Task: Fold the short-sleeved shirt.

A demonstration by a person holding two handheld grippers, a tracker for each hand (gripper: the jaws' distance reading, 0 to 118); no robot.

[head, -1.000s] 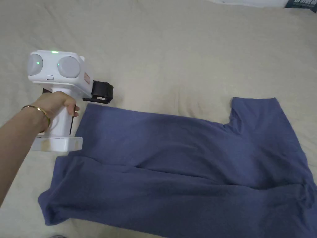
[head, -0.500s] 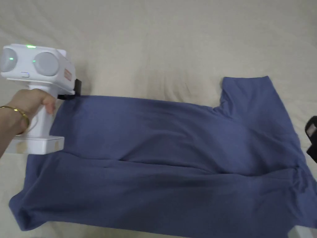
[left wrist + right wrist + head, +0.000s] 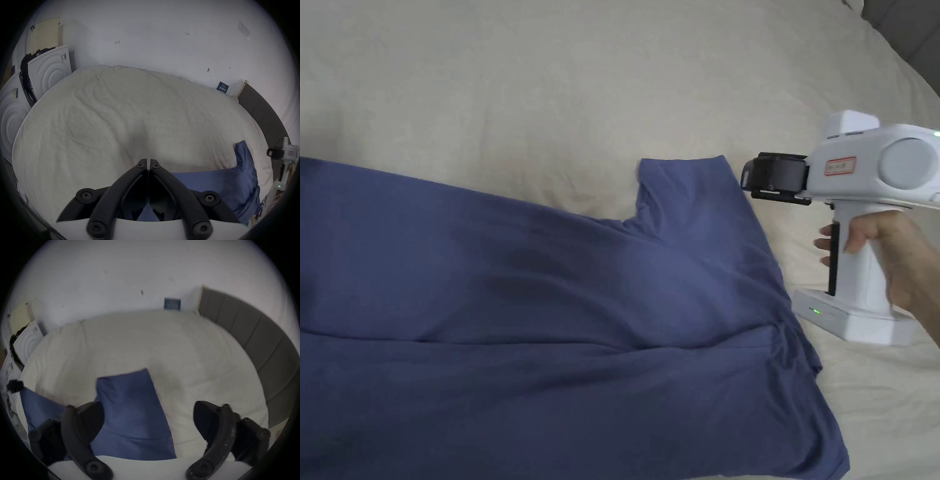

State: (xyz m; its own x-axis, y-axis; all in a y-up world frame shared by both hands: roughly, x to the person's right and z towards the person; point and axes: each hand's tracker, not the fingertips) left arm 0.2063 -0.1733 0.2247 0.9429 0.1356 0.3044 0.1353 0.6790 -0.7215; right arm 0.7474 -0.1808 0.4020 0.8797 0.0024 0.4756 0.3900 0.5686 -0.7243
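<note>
Two grippers | left gripper (image 3: 148, 160) closed, empty | right gripper (image 3: 148, 417) spread beside shirt (image 3: 550, 312) sleeve edge

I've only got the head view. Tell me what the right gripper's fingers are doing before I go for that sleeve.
Observer: The right gripper has its fingers wide open. The sleeve of the shirt lies under the gap, nearer the left finger.
Operator: Now report the left gripper.
Observer: The left gripper is shut, tips together, and I see no cloth between the tips. They point out over the bare bed.
</note>
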